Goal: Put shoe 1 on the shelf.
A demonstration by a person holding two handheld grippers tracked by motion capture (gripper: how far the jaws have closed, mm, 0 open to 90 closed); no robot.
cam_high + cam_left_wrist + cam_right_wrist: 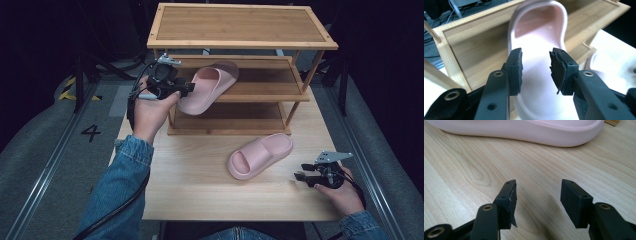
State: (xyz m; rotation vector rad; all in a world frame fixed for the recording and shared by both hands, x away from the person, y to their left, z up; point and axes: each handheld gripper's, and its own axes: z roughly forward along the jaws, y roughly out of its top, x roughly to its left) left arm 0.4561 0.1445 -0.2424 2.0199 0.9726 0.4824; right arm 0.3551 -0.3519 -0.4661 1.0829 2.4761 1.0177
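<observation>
wooden rack [240, 92] shelf bears slipper [207, 87]; left gripper [191, 88] open at heel.

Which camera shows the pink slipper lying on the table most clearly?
The high view: the slipper on the table shows whole there, lying sole down in front of the wooden rack. The right gripper view shows just its side edge along the top. In the left gripper view a pale blur at the right may be part of it.

Pink slipper [207, 89] — tilted on shelf [260, 85]
</observation>
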